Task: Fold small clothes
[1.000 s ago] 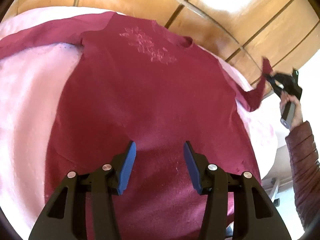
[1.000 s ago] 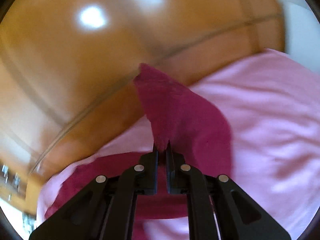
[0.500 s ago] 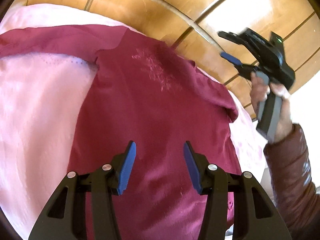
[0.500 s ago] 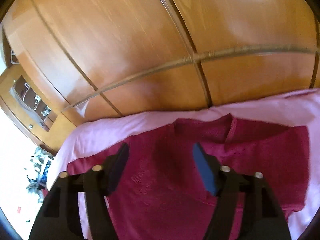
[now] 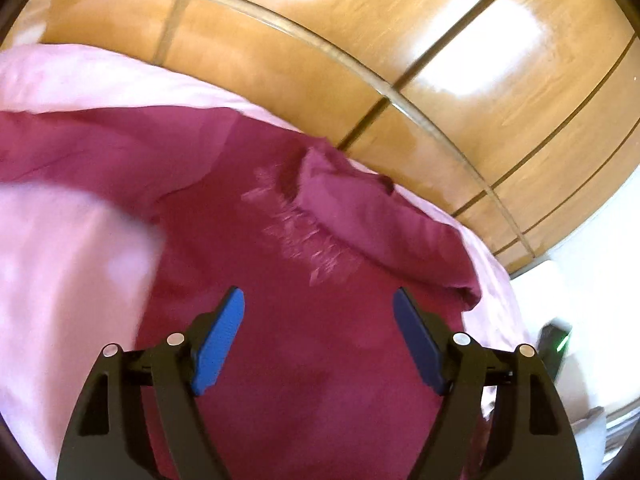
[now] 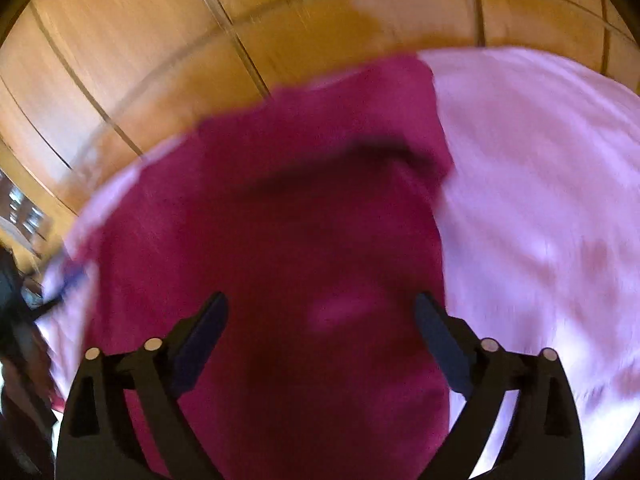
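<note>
Far left: unfolded sleeve [image 5: 80, 148] spread on pink bedsheet [image 5: 60, 272]. Centre: maroon top [image 5: 304, 320], soft, light, limp; best pinched at hem or sleeve cuff. Right: folded sleeve [image 5: 372, 220] across chest. Left gripper [image 5: 318, 334] and right gripper [image 6: 322, 340] just widened, gaping, empty, above fabric.

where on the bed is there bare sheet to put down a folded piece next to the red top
Bare pink sheet lies on the side of the maroon top whose sleeve is folded in, from its edge out to the bed's edge. A second patch sits below the outstretched sleeve. The middle is all garment; the strip by the wooden wardrobe is narrow.
</note>
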A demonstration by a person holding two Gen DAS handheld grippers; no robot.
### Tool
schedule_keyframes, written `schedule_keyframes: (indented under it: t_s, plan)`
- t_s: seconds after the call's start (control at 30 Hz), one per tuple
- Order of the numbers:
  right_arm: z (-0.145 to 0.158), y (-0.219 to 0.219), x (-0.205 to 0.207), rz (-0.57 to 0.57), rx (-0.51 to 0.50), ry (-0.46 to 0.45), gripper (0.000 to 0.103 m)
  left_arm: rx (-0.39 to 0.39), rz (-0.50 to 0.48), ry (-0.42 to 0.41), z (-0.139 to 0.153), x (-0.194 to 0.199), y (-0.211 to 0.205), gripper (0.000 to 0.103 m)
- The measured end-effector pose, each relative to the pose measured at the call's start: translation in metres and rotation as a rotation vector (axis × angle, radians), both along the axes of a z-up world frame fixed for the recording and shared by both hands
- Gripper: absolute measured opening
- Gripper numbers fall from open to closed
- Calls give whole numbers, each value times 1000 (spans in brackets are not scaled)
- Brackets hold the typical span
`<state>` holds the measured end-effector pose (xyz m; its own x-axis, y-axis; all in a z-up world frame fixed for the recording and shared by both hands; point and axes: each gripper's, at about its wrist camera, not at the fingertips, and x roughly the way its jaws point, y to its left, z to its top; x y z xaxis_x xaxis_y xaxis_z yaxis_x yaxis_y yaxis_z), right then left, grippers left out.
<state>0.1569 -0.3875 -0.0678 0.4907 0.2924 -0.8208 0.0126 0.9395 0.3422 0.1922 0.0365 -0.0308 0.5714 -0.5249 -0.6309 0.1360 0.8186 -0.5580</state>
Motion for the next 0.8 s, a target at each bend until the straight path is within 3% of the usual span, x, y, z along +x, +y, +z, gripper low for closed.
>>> schedule_keyframes:
  t_s: [0.1, 0.23, 0.3, 0.63, 0.7, 0.73, 0.77, 0.8]
  plan:
    - [-13, 16, -17, 22, -71, -107, 101, 14, -19, -28, 2, 21, -13, 75]
    - [-16, 32, -13, 32, -174, -90, 101, 70, -62, -33, 1, 50, -31, 78]
    - [-17, 36, -10, 32, -180, -90, 101, 104, -66, -25, 1, 62, -37, 85]
    - [-21, 30, -14, 32, -183, -105, 101, 160, -52, 110, -19, 131, -53, 83]
    - [-22, 31, -14, 31, -181, -109, 101, 151, -88, 126, -25, 137, -61, 57]
    - [-22, 31, -14, 31, -179, -111, 101, 151, -104, 128, -27, 140, -65, 52]
    - [-23, 31, -13, 30, -178, -112, 101, 152, -131, 114, -27, 142, -72, 36]
    - [-23, 31, -13, 30, -176, -113, 101, 158, -154, 100, -26, 143, -76, 10]
